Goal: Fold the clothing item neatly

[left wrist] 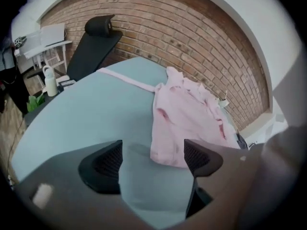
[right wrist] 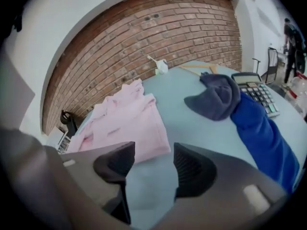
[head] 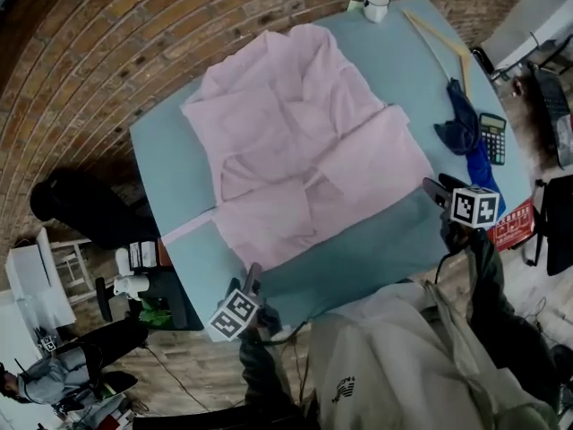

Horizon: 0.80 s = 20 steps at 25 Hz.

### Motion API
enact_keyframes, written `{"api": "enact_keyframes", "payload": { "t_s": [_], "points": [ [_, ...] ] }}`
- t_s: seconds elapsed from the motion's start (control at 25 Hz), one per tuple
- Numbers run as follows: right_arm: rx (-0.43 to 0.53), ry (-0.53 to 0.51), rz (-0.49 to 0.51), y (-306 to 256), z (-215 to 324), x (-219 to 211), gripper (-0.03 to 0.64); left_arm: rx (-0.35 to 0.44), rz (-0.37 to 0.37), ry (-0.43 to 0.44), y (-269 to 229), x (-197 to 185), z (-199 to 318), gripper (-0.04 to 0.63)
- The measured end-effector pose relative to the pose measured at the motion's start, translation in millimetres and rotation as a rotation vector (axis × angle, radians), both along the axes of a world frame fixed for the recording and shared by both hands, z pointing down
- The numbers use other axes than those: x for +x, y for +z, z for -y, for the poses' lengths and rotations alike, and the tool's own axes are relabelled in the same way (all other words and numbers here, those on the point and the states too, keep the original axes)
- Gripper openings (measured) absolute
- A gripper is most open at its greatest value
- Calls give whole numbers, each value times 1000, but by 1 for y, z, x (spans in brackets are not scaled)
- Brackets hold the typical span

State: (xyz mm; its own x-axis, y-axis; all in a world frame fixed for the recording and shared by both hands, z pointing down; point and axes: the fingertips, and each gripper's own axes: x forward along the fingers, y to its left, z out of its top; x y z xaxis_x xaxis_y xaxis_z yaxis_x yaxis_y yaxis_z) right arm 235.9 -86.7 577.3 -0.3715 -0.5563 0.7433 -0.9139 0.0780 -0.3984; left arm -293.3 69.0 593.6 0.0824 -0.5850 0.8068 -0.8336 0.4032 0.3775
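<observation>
A pale pink garment (head: 304, 141) lies partly folded on the light blue table (head: 385, 249), with a thin strap (head: 188, 227) trailing off its left side. My left gripper (head: 253, 278) hangs at the table's near edge, just short of the garment's near left corner. In the left gripper view the left gripper (left wrist: 152, 163) stands open, nothing between its pads, with the pink hem (left wrist: 168, 152) just beyond. My right gripper (head: 435, 190) is near the garment's right corner. The right gripper (right wrist: 152, 164) is open over bare table, the pink cloth (right wrist: 127, 119) ahead to its left.
A dark blue cloth (head: 466, 128) and a calculator (head: 492, 138) lie at the table's right side. A white mug (head: 376, 5) and a wooden hanger (head: 439, 38) sit at the far end. A black chair (left wrist: 93, 44) stands past the left edge.
</observation>
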Motion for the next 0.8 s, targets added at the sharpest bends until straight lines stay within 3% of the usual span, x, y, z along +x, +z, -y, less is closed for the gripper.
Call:
{"api": "enact_keyframes", "payload": {
  "t_s": [0.12, 0.24, 0.36, 0.44, 0.48, 0.52, 0.64, 0.8],
  "points": [
    [-31, 53, -8, 21, -7, -3, 253, -26, 34, -41, 13, 5, -1, 408],
    [-44, 96, -5, 29, 5, -13, 253, -20, 136, -62, 18, 10, 2, 410],
    [-69, 93, -106, 34, 9, -16, 245, -16, 250, -73, 20, 10, 6, 402],
    [-49, 54, -130, 35, 9, -22, 219, 9, 315, -62, 17, 10, 11, 322],
    [-36, 36, -117, 34, 10, -27, 142, 42, 312, -30, 15, 16, 16, 231],
    [-24, 24, -101, 33, 11, -31, 82, 74, 290, 0, 14, 24, 21, 80],
    [-4, 19, -68, 27, 10, -32, 57, 127, 175, -25, 10, 34, 18, 60],
    [-13, 44, 58, 15, -16, -19, 52, 176, -6, -94, -1, 34, -9, 60]
  ]
}}
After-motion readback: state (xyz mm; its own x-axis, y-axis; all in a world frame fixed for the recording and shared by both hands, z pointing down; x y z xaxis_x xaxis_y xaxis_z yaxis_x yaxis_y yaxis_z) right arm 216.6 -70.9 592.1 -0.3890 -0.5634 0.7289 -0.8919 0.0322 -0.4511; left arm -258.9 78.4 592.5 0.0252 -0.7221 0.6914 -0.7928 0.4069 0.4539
